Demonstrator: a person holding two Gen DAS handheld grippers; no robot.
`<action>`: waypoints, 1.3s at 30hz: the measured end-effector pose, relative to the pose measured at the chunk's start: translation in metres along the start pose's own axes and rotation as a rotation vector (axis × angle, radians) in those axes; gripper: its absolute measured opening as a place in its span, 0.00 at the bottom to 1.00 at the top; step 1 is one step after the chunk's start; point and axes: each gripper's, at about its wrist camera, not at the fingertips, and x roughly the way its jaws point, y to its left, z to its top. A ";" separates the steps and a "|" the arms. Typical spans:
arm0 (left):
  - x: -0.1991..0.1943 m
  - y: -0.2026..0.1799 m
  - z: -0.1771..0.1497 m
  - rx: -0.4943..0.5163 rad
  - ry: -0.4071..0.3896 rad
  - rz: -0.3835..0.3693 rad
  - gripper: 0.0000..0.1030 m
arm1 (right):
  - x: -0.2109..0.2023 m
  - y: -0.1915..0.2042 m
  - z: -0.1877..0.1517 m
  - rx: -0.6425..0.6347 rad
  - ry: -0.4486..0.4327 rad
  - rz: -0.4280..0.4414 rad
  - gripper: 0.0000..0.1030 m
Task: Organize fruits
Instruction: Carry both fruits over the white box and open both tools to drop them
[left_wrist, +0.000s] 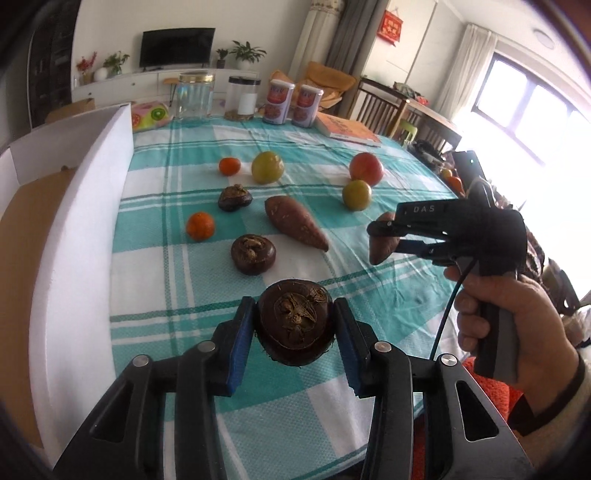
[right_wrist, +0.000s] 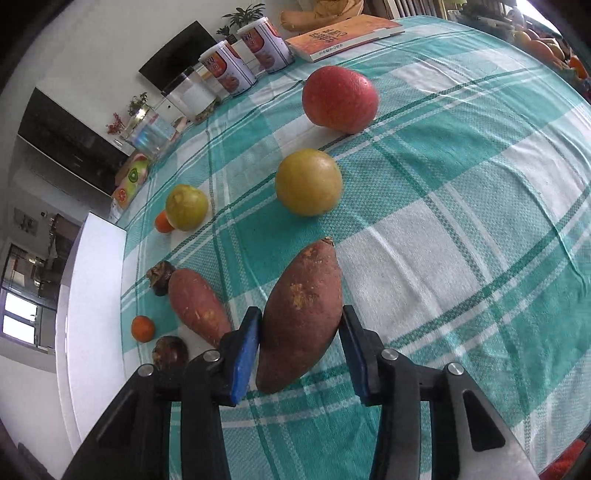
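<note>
Two claws loaded | left claw (left_wrist: 294, 328): dark water chestnut (left_wrist: 295, 321) | right claw (right_wrist: 301, 334): reddish sweet potato (right_wrist: 301, 317)

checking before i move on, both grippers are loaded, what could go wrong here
1. The right gripper pinches only the lower half of the held sweet potato; it may pivot or slip.
2. The left gripper holds a round water chestnut by its curved sides; it could pop out and roll across the tablecloth.

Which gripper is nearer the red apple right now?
Right. The right gripper, holding a sweet potato, is just short of the red apple. The left gripper, holding a water chestnut, sits farther back.
</note>
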 end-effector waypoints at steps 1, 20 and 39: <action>-0.006 -0.001 0.002 0.000 -0.007 -0.011 0.43 | -0.008 -0.002 -0.005 0.009 -0.008 0.032 0.42; -0.122 0.141 0.015 -0.222 -0.136 0.243 0.43 | -0.036 0.221 -0.090 -0.263 0.179 0.605 0.42; -0.117 0.227 -0.039 -0.428 -0.049 0.513 0.50 | 0.037 0.330 -0.188 -0.723 0.246 0.446 0.41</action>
